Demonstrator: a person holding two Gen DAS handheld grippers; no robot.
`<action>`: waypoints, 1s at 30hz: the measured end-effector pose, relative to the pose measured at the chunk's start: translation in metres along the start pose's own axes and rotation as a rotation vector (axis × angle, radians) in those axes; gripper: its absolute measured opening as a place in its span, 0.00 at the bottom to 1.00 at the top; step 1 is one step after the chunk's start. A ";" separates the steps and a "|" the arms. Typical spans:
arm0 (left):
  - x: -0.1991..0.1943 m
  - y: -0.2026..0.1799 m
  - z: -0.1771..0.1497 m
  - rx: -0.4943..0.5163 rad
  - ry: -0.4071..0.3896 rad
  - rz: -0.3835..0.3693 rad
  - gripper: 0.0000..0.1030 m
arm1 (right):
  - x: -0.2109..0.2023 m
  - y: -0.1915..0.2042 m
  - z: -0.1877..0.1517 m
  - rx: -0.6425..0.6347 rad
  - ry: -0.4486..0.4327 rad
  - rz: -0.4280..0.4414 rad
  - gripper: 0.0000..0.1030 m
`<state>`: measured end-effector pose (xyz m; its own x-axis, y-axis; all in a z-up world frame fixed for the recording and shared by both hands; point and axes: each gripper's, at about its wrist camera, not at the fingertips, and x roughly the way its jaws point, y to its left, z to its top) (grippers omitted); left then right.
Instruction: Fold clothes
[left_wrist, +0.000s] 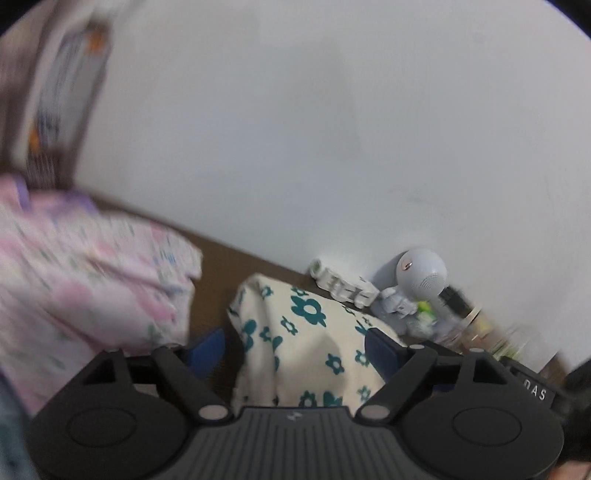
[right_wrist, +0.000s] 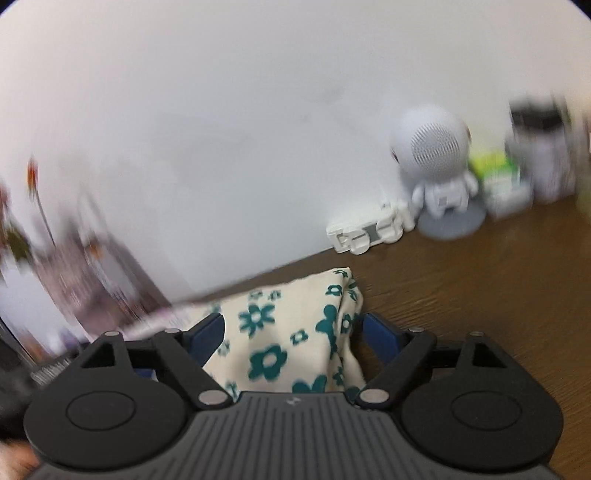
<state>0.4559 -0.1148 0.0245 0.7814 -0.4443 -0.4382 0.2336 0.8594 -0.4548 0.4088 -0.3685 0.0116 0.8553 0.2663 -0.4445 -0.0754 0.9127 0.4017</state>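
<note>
The left claw stands with its blue fingers wide apart, and the cream cloth with teal flowers rises between them. The cloth fills much of the gap, but neither pad visibly presses on it, so I judge the claw open around the fabric rather than pinching it. The right claw reads the same way: jaws spread, the same flowered cloth bunched between them, a doubled edge showing near the right finger. With one claw at each side, the cloth seems to be bracketed at two points, as a fold or a lift would need; whether it is being taken up or set down, the blurred views do not settle.

The cloth lies on the brown table, humped rather than flat, close to the white wall. Left of it, just beside, lies a pink printed garment, apparently in layers; its blur hides how neatly.

Behind the cloth, against the wall, stand a white plastic block, a grey round-headed figure, and some green and dark containers. These crowd the far edge, so a fold swung toward the wall could strike them.
</note>
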 end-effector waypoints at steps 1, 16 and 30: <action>-0.006 -0.007 -0.003 0.047 -0.011 0.028 0.85 | -0.003 0.003 -0.003 -0.017 0.005 -0.007 0.88; -0.059 -0.032 -0.058 0.273 0.028 0.282 0.91 | -0.042 0.046 -0.051 -0.235 0.076 -0.113 1.00; -0.111 -0.044 -0.097 0.277 0.030 0.400 0.91 | -0.088 0.069 -0.091 -0.295 0.110 -0.211 1.00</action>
<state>0.3026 -0.1278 0.0181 0.8255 -0.0693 -0.5602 0.0667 0.9975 -0.0251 0.2817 -0.3013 0.0058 0.8088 0.0804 -0.5826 -0.0621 0.9968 0.0513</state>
